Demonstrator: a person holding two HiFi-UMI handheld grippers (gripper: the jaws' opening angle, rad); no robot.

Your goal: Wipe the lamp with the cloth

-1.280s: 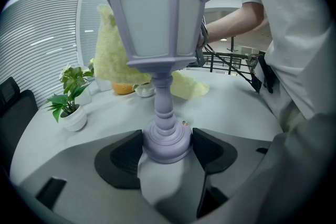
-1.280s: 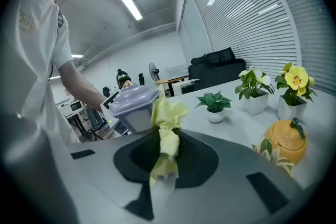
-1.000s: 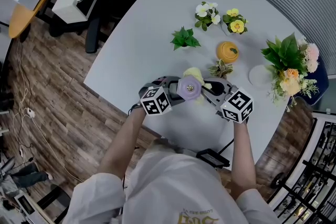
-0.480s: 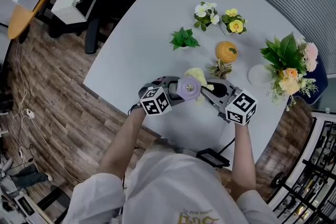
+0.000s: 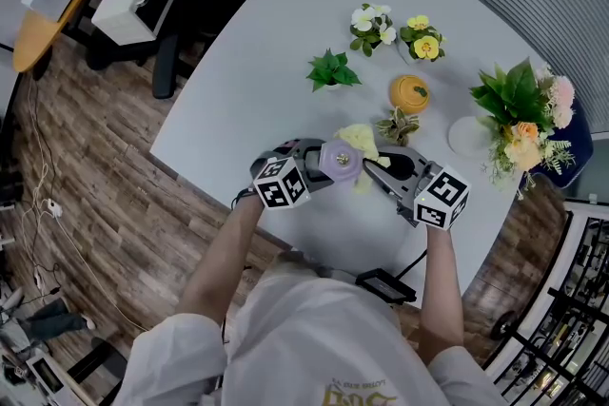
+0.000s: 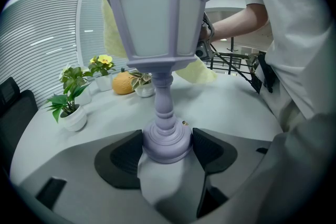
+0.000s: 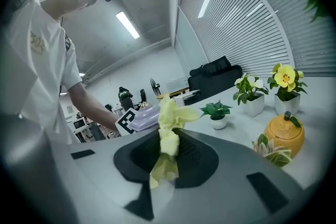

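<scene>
Left hand-held gripper (image 6: 167,150) is clamped on the round base of the small lilac lantern-shaped lamp (image 6: 155,13), plastic by the look, holding it upright over the near part of the pale grey worktop (image 5: 257,62). Right hand-held gripper (image 7: 167,155) is closed on a bunched pale yellow soft cloth (image 7: 169,115). Its loose end seems to lie against the far side of the shade.

Lamp judged light, rigid and smooth. The slim stem looks the weak point, so the base is the sound place to hold. Sideways wiping pressure could tilt it in the jaws. Cloth is limp and conforms easily. The mid-cloth pinch leaves enough free fabric to wipe with.
</scene>
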